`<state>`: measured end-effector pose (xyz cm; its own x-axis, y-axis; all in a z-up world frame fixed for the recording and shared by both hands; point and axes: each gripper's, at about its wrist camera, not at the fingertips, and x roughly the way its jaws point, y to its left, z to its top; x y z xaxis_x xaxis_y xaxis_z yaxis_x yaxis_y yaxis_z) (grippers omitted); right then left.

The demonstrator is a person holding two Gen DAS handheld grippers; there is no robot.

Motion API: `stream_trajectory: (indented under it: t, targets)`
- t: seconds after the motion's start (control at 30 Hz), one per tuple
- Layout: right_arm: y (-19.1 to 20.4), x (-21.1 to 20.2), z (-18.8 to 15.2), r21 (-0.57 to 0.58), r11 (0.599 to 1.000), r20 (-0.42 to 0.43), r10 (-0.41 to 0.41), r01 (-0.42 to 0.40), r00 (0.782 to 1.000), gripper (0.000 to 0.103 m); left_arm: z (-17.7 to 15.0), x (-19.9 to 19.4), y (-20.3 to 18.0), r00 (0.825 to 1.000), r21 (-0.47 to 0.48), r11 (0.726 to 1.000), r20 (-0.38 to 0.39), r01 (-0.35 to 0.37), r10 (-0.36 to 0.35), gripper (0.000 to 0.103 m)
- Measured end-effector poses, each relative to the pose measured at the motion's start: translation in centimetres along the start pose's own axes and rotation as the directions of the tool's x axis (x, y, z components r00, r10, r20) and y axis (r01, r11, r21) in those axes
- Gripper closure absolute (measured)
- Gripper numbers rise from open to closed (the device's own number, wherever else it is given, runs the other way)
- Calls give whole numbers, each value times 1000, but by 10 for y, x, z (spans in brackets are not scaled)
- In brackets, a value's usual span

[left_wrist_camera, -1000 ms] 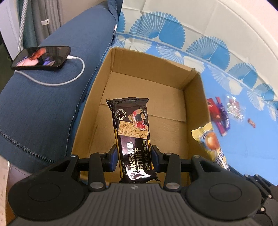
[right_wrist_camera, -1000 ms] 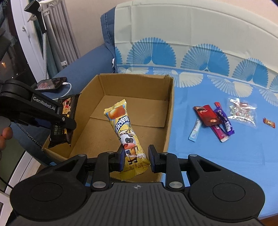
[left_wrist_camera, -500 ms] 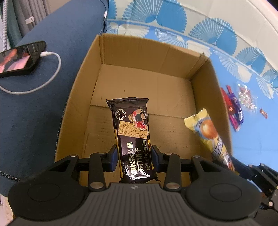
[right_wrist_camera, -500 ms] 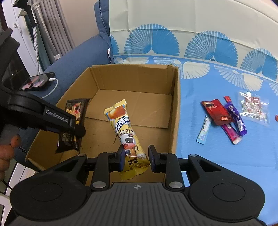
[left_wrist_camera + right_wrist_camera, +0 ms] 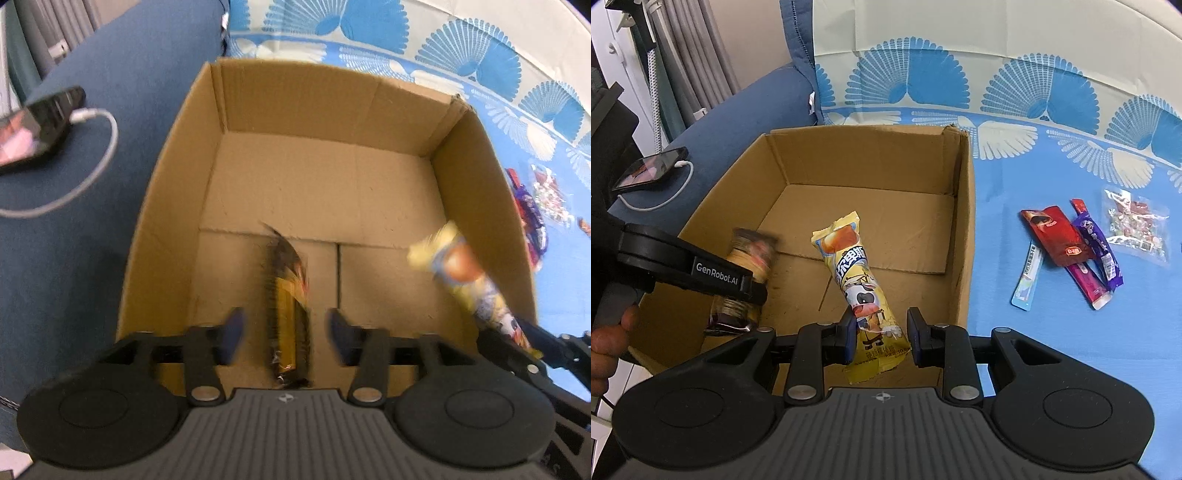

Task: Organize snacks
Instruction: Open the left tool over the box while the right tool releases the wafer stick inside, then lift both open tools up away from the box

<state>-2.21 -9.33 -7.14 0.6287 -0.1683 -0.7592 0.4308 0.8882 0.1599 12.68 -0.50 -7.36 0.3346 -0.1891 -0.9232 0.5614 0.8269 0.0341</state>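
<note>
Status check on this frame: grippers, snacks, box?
Left gripper open, black cracker pack dropping into cardboard box. Right gripper pinching yellow snack over box. Nothing blocking.

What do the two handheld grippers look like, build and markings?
Both are black plastic. The right gripper has a grey ribbed top plate with a small crosshair mark, two round discs beside it, silver pivot pins and dark blue jaw pads. The left gripper carries white "GenRobot.AI" lettering on its side; a bare hand grips its grey handle.
</note>
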Motion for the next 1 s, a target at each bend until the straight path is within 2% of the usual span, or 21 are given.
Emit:
stream_trajectory:
  t: [0.03, 0.07, 0.13, 0.23, 0.33, 0.43, 0.6, 0.77, 1.0]
  targets:
    - [1, 0, 1, -2, 1000, 1, -7, 7, 1000, 61, 1, -2, 1, 1000, -5, 1000, 11, -18, 18, 4]
    - [1, 0, 2, -8, 1000, 2, -12, 12, 1000, 54, 1, -6, 2, 999, -16, 999, 35, -30, 30, 0]
    - [4, -5, 3, -24, 1000, 9, -20, 20, 1000, 34, -1, -13, 4, 998, -14, 999, 49, -31, 32, 0]
    - [7, -19, -1, -45, 999, 18, -15, 16, 1000, 23, -9, -21, 5, 1000, -14, 1000, 6, -19, 19, 0]
    - [7, -35, -8, -36, 999, -2, -10, 10, 1000, 12, -30, -36, 8, 1000, -21, 1000, -18, -3, 3, 0]
    - [8, -56, -22, -6, 1000, -30, 3, -3, 1000, 10, -58, -56, 10, 1000, -17, 1000, -18, -8, 7, 0]
    - [19, -93, -48, -7, 1000, -27, -1, 1, 1000, 8, -106, -96, 6, 998, -3, 999, 47, -35, 35, 0]
    - [24, -128, -60, -15, 1000, 46, -18, 19, 999, 8, -132, -126, -2, 992, 31, 998, 112, -57, 53, 0]
    - [25, -171, -77, -31, 999, 144, -30, 35, 989, 5, -147, -162, -7, 977, 9, 998, 203, -67, 64, 0]
